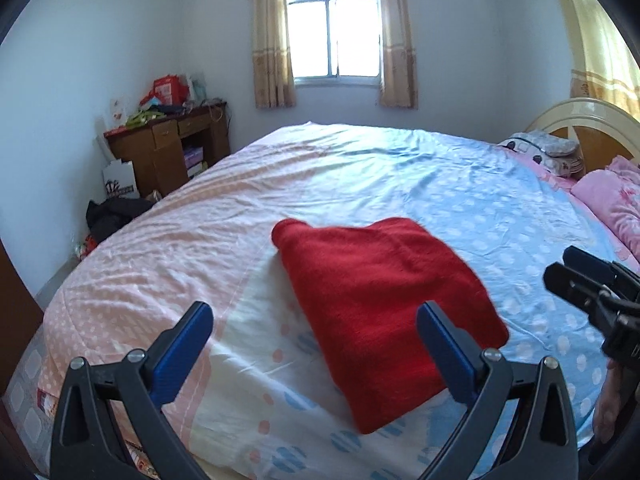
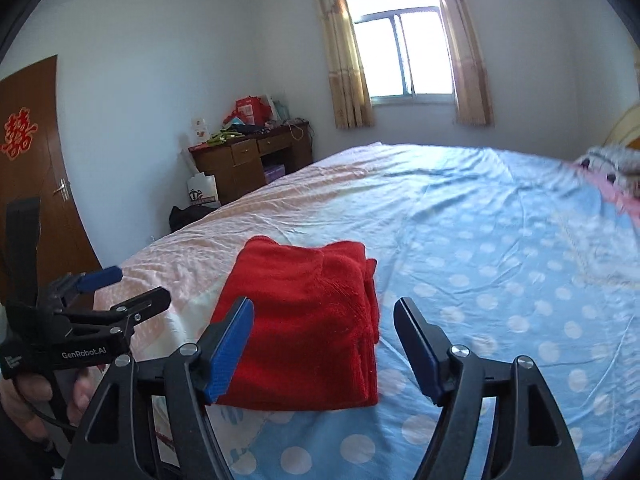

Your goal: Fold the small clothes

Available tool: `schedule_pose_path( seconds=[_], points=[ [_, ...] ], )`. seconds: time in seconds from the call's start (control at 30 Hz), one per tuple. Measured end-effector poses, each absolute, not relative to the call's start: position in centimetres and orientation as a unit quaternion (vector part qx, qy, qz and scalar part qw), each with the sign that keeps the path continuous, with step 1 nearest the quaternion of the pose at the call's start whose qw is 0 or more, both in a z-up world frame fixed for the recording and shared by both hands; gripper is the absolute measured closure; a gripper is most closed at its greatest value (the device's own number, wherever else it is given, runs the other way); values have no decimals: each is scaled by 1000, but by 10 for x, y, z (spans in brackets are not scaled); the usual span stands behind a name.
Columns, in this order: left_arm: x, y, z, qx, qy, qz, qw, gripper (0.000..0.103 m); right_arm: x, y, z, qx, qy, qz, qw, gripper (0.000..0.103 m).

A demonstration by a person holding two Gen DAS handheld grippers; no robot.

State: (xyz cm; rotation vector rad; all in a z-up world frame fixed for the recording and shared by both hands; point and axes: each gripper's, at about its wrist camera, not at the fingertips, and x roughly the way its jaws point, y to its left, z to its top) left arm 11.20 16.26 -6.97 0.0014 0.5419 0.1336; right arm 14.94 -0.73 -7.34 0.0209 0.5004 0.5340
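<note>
Red cloth [image 2: 304,320], folded, flat on bed [image 2: 500,248], just ahead of both grippers. Left gripper [image 1: 316,344] and right gripper [image 2: 324,348]: jaws wide apart, empty. Judged soft, light, limp; best pinched at layered edge.

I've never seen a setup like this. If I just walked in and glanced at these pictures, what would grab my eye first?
Most likely the bright red folded garment, lying on the polka-dot bedspread, pink on one side and blue on the other. Next, the two black hand-held grippers with blue pads in the foreground, the left gripper and the right gripper, both open and holding nothing. Behind, a sunlit window glows above a cluttered wooden desk in the corner.
</note>
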Motion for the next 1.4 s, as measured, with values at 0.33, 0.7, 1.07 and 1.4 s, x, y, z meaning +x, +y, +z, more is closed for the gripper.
schedule_pose_path(
  seconds=[0.33,0.7,1.07,1.4],
  points=[
    [110,156,-67,6,263,58,963,0,143,-11,-68,27,234,253,938,30],
    [109,154,-69,7,264,58,963,0,143,-20,-67,46,234,240,941,29],
    [108,155,-69,8,264,58,963,0,142,-18,-69,45,238,241,940,29],
    [108,154,-70,8,265,57,963,0,142,-16,-70,45,240,242,939,29]
  ],
)
